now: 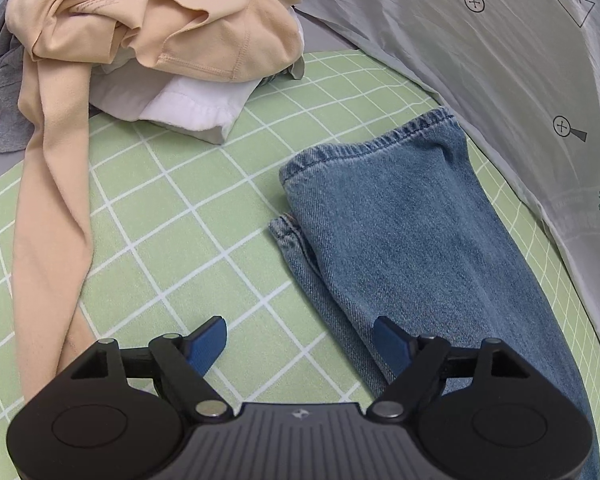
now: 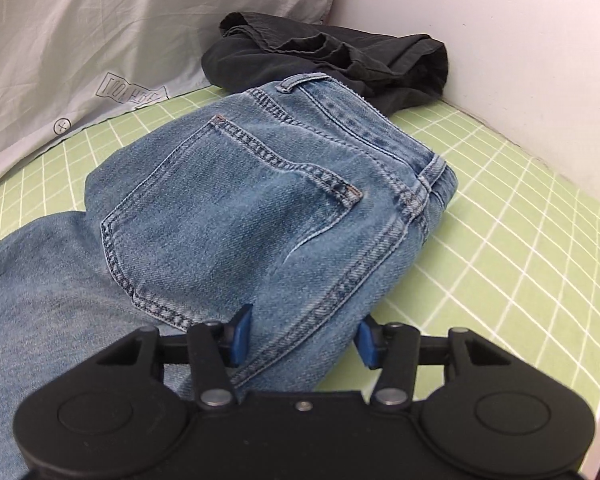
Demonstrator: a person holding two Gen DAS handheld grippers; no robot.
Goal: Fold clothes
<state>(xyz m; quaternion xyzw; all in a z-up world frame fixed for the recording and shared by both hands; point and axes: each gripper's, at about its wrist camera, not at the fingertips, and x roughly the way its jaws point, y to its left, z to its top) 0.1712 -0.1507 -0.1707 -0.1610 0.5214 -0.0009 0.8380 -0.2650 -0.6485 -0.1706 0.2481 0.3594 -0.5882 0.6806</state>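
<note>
Jeans [image 2: 260, 216], doubled lengthwise on the green checked sheet [image 2: 500, 240], are straddled unpinched by the right gripper [image 2: 304, 334], the left gripper [image 1: 300, 344] released; cross-folds remain, and the unfolded pile [image 1: 160, 32] beyond.

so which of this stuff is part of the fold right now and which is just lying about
In the job:
- jeans, laid flat, legs stacked
- right tongs, straddling the jeans' seat edge
- left tongs, open over the leg edge

Lying about:
- beige garment
- white garment
- grey garment
- black garment
- pillow
</note>
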